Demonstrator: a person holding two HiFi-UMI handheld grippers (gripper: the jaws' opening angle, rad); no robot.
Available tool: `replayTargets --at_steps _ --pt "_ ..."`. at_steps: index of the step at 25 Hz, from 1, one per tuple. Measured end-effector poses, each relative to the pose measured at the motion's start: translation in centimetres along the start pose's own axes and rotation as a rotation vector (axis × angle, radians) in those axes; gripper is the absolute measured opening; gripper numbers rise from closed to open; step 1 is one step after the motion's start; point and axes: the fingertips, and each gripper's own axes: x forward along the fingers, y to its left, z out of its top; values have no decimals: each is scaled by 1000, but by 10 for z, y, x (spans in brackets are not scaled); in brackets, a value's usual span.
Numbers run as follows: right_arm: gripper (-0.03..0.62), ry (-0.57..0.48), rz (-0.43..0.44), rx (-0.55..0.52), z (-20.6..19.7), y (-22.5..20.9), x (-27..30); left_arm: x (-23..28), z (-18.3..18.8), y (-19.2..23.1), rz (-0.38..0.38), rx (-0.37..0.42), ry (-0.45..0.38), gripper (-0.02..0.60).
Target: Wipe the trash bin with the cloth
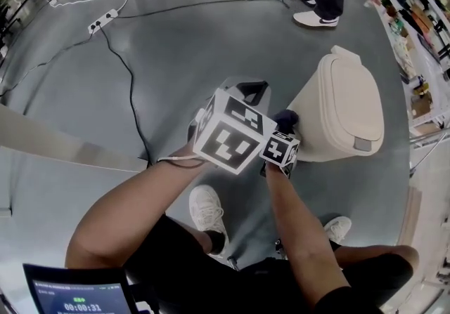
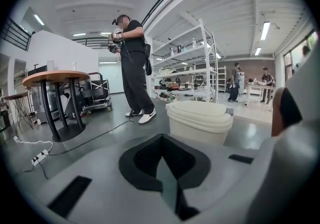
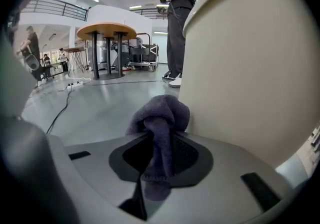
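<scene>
Right gripper view: we are pinching a bunched dark purple-grey cloth [image 3: 161,118] in the right gripper [image 3: 157,168] just beside the cream plastic trash bin [image 3: 250,67], left gripper [image 2: 167,178] closed and empty; hard rubbing could tug it loose.

Setting: open lab hall.
Bare grey floor [image 1: 183,53], stocked metal racks [image 2: 187,51] right, power strip [image 1: 103,22] far left, round table [image 2: 56,76].

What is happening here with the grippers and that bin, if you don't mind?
A person holds a gripper in each hand. The right gripper is shut on a dark cloth, held at the side wall of the closed beige trash bin, apparently touching it. The left gripper is shut and empty, facing the bin.
</scene>
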Motion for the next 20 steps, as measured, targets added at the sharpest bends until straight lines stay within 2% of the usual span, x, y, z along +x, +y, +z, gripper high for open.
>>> replayTargets --at_steps 7,10,12,15,20 --pt "81 134 -44 -131 -40 4 24 -1 4 1 5 -4 5 -3" --pt "81 131 -31 -153 -41 8 26 0 1 3 6 -7 13 -3" --pt "83 88 -16 -152 -30 14 23 0 -2 6 11 -11 13 -3" --pt "81 -37 -1 -130 2 18 8 -1 -1 11 23 -17 2 -3" --pt "83 -251 3 -6 72 23 -20 7 -16 20 31 -6 -6 -3"
